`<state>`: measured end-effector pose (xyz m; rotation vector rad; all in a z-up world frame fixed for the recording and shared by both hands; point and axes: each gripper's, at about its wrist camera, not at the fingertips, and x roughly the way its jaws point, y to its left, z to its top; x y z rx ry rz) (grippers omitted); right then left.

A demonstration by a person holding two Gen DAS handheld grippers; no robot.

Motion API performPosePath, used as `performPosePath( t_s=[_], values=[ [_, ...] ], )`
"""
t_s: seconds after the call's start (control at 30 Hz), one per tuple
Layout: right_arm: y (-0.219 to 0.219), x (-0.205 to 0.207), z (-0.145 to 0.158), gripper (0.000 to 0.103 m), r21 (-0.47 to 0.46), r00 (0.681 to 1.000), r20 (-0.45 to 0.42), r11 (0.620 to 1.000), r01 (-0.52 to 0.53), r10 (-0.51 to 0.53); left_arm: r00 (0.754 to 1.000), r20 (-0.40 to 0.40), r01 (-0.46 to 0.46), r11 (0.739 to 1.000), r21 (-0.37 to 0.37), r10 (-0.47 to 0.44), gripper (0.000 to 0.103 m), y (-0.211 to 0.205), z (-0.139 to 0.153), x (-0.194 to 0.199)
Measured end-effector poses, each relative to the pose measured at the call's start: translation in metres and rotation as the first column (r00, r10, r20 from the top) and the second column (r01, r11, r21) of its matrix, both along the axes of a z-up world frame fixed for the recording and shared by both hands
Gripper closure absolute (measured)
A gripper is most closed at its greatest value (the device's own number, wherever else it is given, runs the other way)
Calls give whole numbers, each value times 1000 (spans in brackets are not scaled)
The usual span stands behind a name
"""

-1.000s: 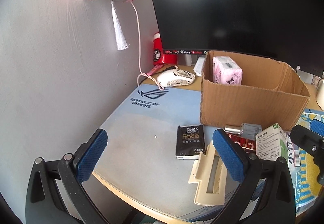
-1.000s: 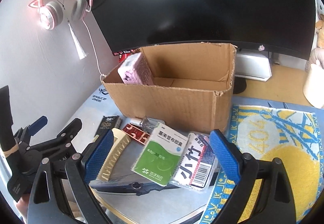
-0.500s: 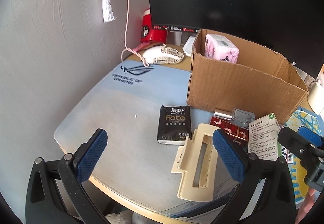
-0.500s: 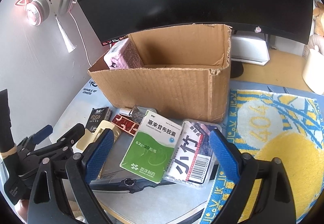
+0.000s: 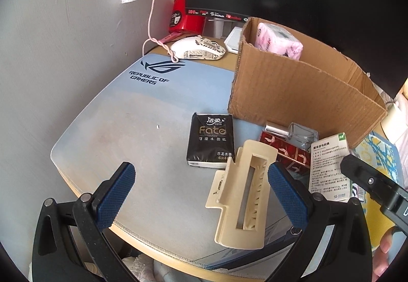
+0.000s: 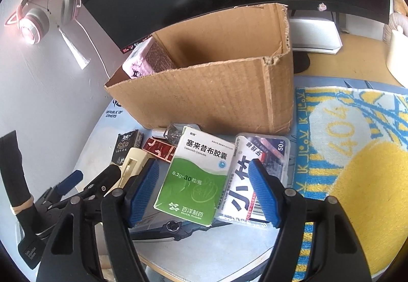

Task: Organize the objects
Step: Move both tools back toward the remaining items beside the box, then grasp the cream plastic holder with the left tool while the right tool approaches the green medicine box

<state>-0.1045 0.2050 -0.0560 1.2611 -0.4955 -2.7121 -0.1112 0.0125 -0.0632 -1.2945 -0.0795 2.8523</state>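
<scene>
The green-and-white medicine box (image 6: 197,177) lies flat on the counter (image 5: 142,144) in front of the corrugated cardboard box (image 6: 216,98). A second ago the right gripper (image 6: 204,191) hung back from it; now it has closed in, its textured blue pads spread wide on either side of the carton, not yet touching. Beside it lies a clear plastic floss case (image 6: 257,175). The left gripper (image 5: 201,189) has also come lower and nearer, jaws wide apart, with the cream ribbed plastic clip (image 5: 242,195) just inside its right pad. Just beyond lie a glossy black tissue pack (image 5: 210,140), a red patterned box (image 5: 285,152) and a glass bottle (image 5: 295,133). A pink wrapped pack (image 5: 279,38) sits inside the cardboard box.
</scene>
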Motion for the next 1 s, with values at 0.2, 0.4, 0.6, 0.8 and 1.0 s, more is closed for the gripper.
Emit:
performPosePath(
  t_s=[0.2,0.4,0.6,0.8,1.0],
  values=[
    [-3,-2,-1,26,-5,1000,4,1000,-6,6,1000,10,30,997,-74,-29,0,15,-3,-1],
    [-10,0,-2,26,28,1000,-3,1000,-12,12,997,48,65,992,-104,-60,0,25,-12,-5],
    [-15,0,-4,26,67,1000,-11,998,-15,16,997,64,50,992,-118,-42,0,24,-16,-7],
    [-15,-1,-5,26,67,1000,-14,998,-13,14,993,109,49,993,-105,-37,0,21,-26,-11],
    [-15,1,-4,25,84,1000,-15,996,-13,14,989,143,60,992,-115,-43,0,21,-33,-14]
  ],
)
